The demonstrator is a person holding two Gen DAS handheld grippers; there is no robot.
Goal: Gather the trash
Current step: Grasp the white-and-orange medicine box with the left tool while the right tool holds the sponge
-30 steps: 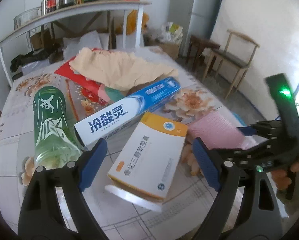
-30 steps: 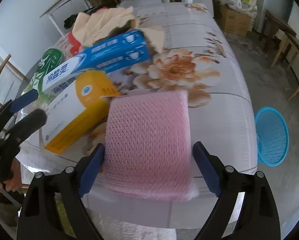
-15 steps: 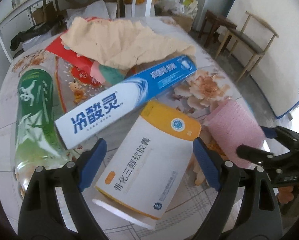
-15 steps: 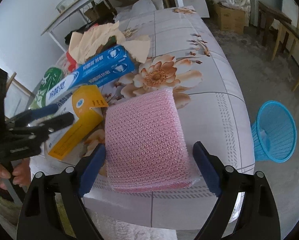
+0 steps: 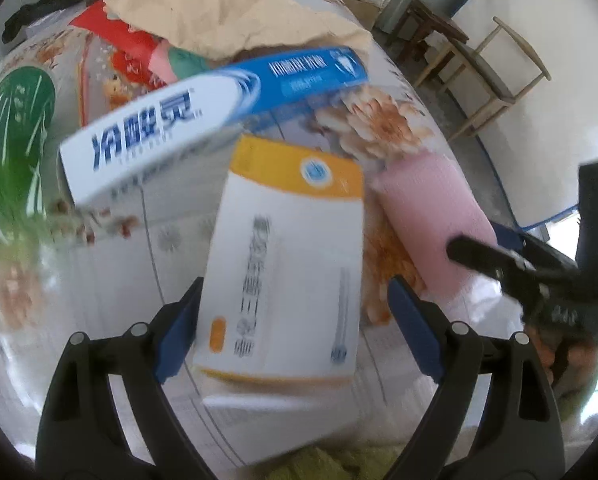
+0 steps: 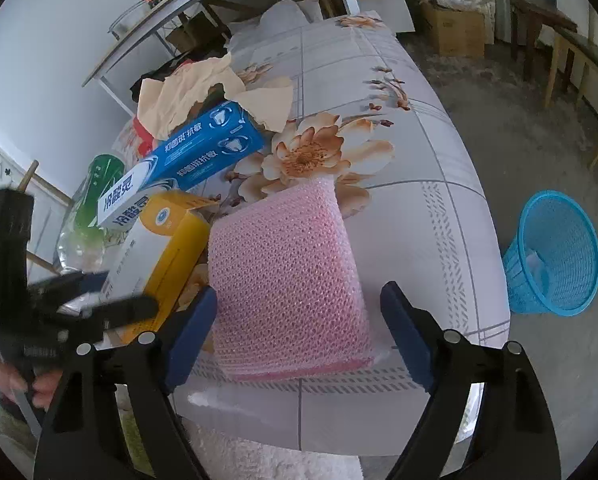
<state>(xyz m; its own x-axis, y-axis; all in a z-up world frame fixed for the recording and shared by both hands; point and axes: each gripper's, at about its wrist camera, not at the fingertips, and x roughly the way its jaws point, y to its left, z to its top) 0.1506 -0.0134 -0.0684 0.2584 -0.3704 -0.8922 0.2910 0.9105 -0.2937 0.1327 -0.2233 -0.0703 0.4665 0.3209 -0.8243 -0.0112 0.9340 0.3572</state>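
Observation:
A pink bubble-wrap pad lies at the table's near edge, between the jaws of my right gripper. Those jaws are closing, and a gap still shows at the right pad. My left gripper is open and straddles the near end of a white-and-yellow medicine box, with a clear gap on its right side. Behind the box lie a blue toothpaste box, a green bottle and crumpled tan paper. In the left wrist view the pink pad sits right of the medicine box.
A blue mesh basket stands on the floor to the right of the flowered table. A red packet lies under the tan paper. A shelf with jars, cardboard boxes and wooden chairs stand beyond the table.
My left gripper has dropped and tilted down, so the medicine box now lies between its jaws. The right gripper's jaws have narrowed slightly around the pink pad.

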